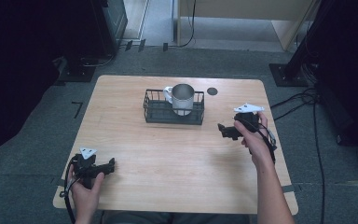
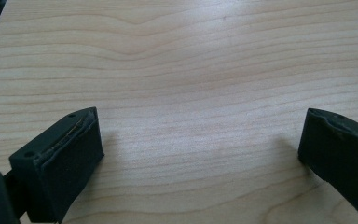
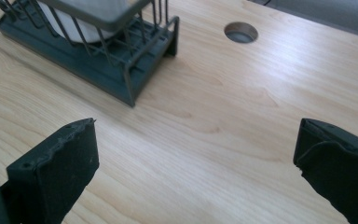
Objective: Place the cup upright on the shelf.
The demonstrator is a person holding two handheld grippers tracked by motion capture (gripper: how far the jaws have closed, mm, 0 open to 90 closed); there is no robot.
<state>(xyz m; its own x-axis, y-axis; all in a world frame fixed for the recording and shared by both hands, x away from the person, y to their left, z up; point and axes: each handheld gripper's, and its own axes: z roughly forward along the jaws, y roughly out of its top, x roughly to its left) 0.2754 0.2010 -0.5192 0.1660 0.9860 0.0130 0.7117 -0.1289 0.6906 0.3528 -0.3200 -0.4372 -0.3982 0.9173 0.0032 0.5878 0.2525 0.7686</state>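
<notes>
A white mug [image 1: 182, 98] stands upright in a dark wire basket [image 1: 158, 111] at the table's far middle. In the right gripper view the basket [image 3: 121, 70] and the mug's white side [image 3: 74, 18] sit at the upper left. My right gripper [image 1: 224, 131] hovers to the basket's right, jaws open and empty [image 3: 196, 154], pointing toward it. My left gripper [image 1: 108, 166] rests near the table's front left corner, open [image 2: 200, 149] over bare wood with nothing between its jaws.
A round cable hole [image 1: 212, 91] [image 3: 241, 32] lies in the wooden table [image 1: 168, 158] just right of the basket. Grey carpet, cables [image 1: 303, 100] and dark stands surround the table. A light wooden cabinet [image 1: 242, 18] stands beyond it.
</notes>
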